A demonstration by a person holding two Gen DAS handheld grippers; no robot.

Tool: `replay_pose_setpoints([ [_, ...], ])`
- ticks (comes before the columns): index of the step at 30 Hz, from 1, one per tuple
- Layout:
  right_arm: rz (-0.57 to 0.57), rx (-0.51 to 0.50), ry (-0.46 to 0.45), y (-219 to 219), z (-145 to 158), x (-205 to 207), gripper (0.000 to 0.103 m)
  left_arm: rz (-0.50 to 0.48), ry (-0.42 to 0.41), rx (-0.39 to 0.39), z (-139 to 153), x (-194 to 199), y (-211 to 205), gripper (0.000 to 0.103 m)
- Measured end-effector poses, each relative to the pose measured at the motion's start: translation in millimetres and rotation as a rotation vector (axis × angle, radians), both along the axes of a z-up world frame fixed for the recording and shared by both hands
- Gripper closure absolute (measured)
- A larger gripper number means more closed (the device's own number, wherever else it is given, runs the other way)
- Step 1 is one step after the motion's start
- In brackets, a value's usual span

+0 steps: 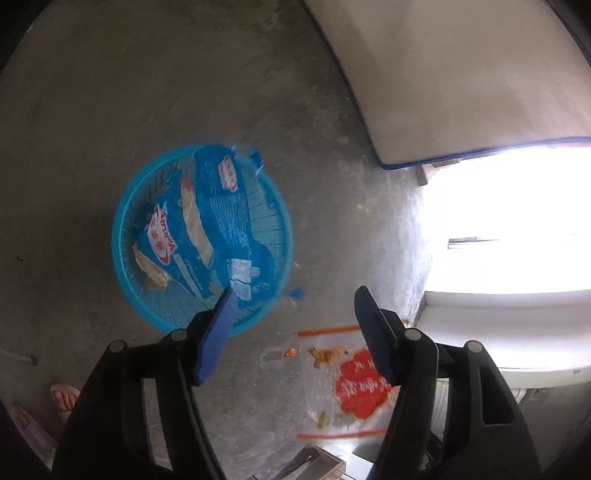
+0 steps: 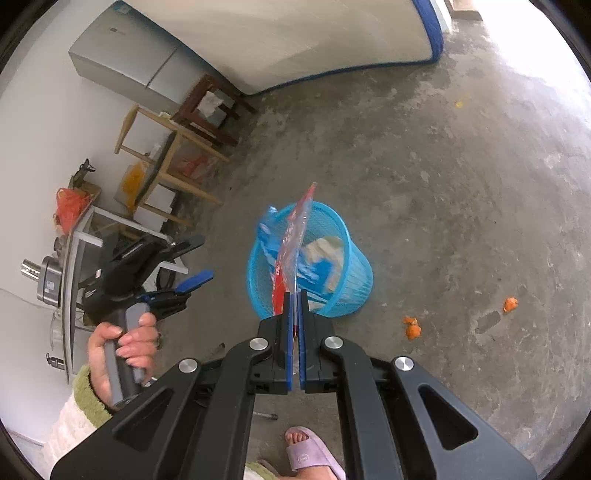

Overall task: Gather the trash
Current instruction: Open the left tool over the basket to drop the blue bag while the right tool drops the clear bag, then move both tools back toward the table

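A round blue mesh basket (image 1: 119,236) (image 2: 356,266) stands on the concrete floor. A blue snack wrapper (image 1: 225,221) lies in it, on pale paper scraps, and pokes over the rim; it shows blurred (image 2: 269,229) in the right wrist view. My left gripper (image 1: 295,295) (image 2: 205,258) hovers open just beside the basket, with nothing between its fingers. My right gripper (image 2: 294,295) is shut on a clear plastic bag with a red label (image 2: 291,236) (image 1: 354,387), which stands up over the basket's near rim.
Orange peel pieces (image 2: 412,326) (image 2: 510,303) lie on the floor right of the basket, and smaller scraps (image 1: 291,352) near it. A blue-edged mattress (image 2: 332,33) leans behind. Wooden stools (image 2: 207,110), a fridge (image 2: 122,62) and a cluttered table (image 2: 79,236) stand left. A slippered foot (image 2: 310,450) is near.
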State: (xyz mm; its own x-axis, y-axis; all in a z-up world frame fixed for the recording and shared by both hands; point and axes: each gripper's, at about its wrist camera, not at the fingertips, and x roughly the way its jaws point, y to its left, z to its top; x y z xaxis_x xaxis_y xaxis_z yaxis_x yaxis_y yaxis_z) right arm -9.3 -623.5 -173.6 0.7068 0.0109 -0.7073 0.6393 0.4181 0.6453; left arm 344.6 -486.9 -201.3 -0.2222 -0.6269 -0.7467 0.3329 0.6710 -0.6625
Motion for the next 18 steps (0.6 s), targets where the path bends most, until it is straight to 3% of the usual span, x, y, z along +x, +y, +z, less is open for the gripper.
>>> replay_pose_setpoints([
  [5, 0.024, -0.043, -0.021, -2, 20, 17, 0.1, -0.031, -0.11, -0.053, 68, -13, 31, 0.038],
  [10, 0.092, -0.128, 0.009, 2, 32, 67, 0.1, -0.108, -0.282, -0.085, 150, -43, 98, 0.033],
  [14, 0.158, -0.308, 0.129, 13, 27, 124, 0.1, -0.11, -0.434, -0.084, 200, -72, 175, 0.029],
  [18, 0.223, -0.481, 0.298, 26, -10, 183, 0.1, -0.017, -0.558, -0.072, 225, -101, 273, 0.026],
])
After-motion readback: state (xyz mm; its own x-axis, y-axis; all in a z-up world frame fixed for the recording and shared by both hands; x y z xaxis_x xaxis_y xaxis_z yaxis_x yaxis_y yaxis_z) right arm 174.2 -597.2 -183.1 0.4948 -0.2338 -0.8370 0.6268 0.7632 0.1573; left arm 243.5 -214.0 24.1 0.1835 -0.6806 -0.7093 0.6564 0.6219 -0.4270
